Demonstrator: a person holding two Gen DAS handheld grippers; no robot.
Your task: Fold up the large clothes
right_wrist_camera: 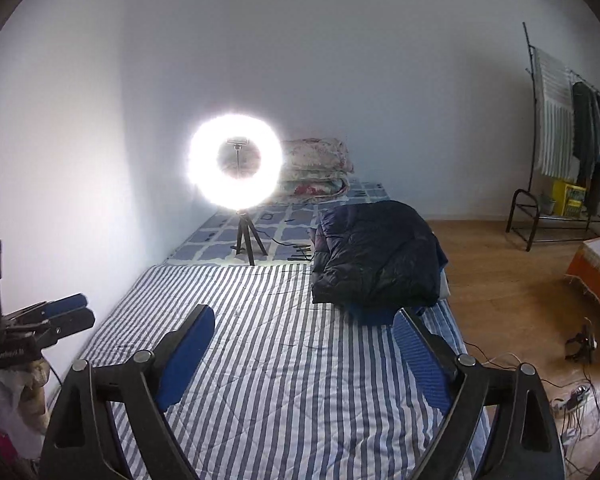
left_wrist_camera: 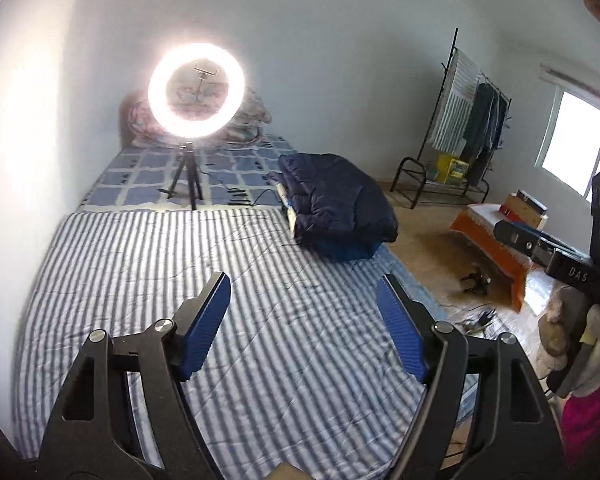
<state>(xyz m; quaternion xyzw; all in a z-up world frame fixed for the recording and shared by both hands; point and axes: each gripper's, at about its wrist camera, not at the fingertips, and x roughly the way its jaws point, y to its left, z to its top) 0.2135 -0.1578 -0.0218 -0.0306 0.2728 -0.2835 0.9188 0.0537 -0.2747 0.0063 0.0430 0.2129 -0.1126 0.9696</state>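
A dark navy puffy garment (left_wrist_camera: 336, 200) lies folded in a bundle at the right edge of the bed, on top of a blue item; it also shows in the right wrist view (right_wrist_camera: 376, 252). My left gripper (left_wrist_camera: 304, 284) is open and empty, held above the blue-and-white striped quilt (left_wrist_camera: 140, 272), short of the bundle. My right gripper (right_wrist_camera: 304, 316) is open and empty too, above the same quilt (right_wrist_camera: 300, 380) with the bundle just beyond its right finger. The left gripper also shows from the side at the left of the right wrist view (right_wrist_camera: 78, 308).
A lit ring light on a tripod (right_wrist_camera: 236, 168) stands mid-bed, its cable running right. Folded floral quilts (right_wrist_camera: 320, 168) sit at the head. A clothes rack (left_wrist_camera: 464, 128) stands at the far right. An orange-covered low table (left_wrist_camera: 496, 236) and cables (right_wrist_camera: 576, 396) are on the wooden floor.
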